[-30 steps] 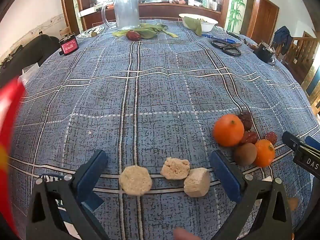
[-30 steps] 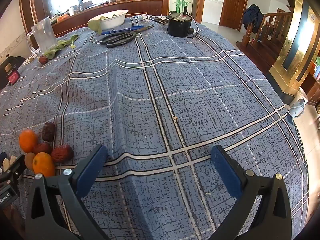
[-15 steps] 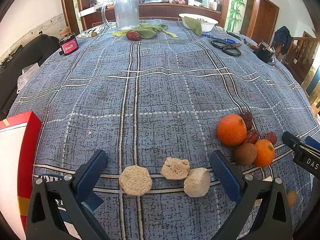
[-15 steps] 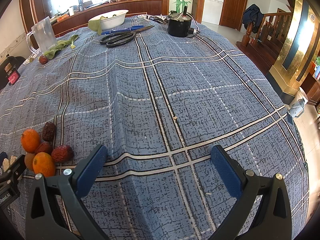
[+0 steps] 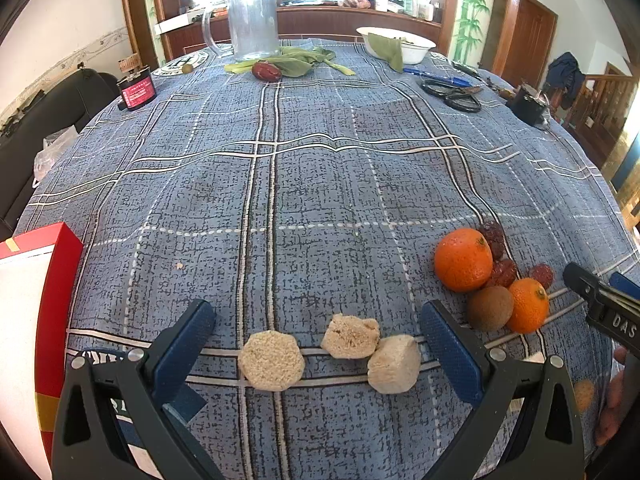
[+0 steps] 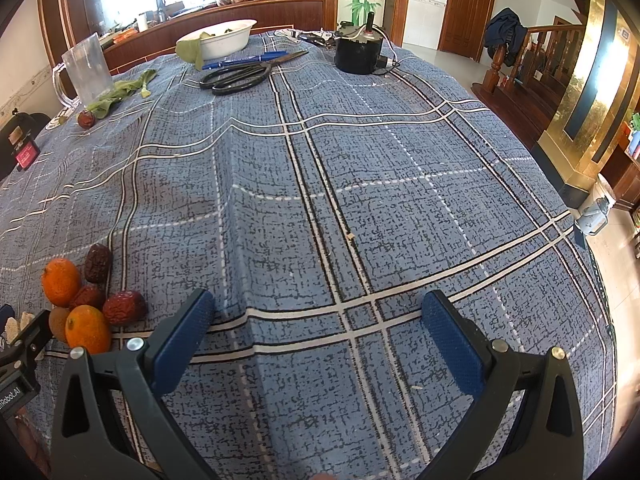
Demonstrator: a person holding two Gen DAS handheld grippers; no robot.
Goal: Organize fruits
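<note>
A fruit pile lies on the blue plaid cloth: a large orange [image 5: 463, 259], a small orange [image 5: 528, 305], a kiwi [image 5: 490, 308] and several red dates [image 5: 505, 272]. The pile is right of my left gripper [image 5: 318, 330], which is open and empty above three beige cakes [image 5: 272, 360]. In the right wrist view the pile is at the left: the large orange [image 6: 61, 282], small orange [image 6: 88, 329], dates [image 6: 125, 307]. My right gripper [image 6: 318, 330] is open and empty over bare cloth.
A red and white box [image 5: 28, 320] stands at the left table edge. Far side: a clear jug [image 5: 252, 20], greens with a lone date [image 5: 266, 71], a white bowl [image 5: 396, 44], scissors [image 6: 244, 76], a black pot [image 6: 358, 54], a small red tin [image 5: 136, 92].
The red and white box has come to rest at the left table edge; a second ago it was a red blur there. Both grippers have stayed open and nearly still.
</note>
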